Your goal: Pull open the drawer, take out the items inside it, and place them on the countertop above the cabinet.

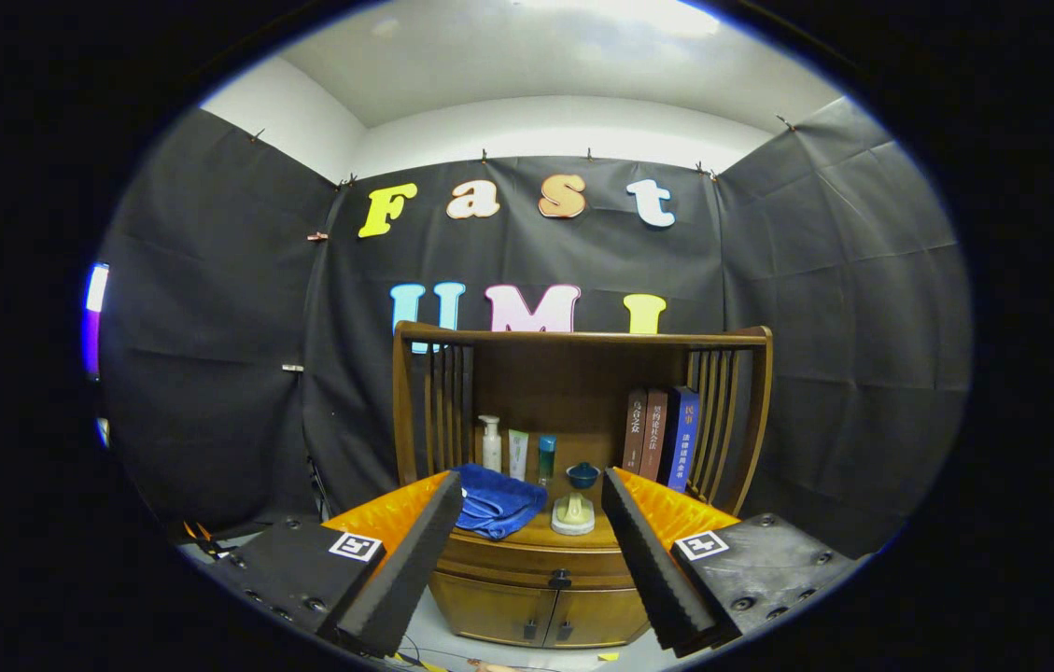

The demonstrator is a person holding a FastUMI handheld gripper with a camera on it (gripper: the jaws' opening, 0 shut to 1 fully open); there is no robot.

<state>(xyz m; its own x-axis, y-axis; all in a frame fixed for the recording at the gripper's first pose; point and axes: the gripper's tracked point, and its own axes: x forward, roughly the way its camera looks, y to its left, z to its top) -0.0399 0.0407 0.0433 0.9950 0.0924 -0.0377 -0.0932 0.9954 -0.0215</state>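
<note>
A wooden cabinet [536,560] stands some way beyond my fingers. Its drawer [527,566] is closed, with a small dark knob [560,579] at its middle; whatever is inside is hidden. My gripper [531,495] is open, held well short of the cabinet, and nothing is between its fingers. The countertop [541,536] above the drawer carries a folded blue towel [496,501], a pale ornament on a round base [573,512] and a small dark blue bowl [583,475].
At the back of the countertop stand a white pump bottle [490,443], a tube [518,454] and a teal bottle [547,458], with three upright books [662,437] to the right. Slatted wooden sides [723,411] flank the top. Two lower doors [541,616] sit under the drawer.
</note>
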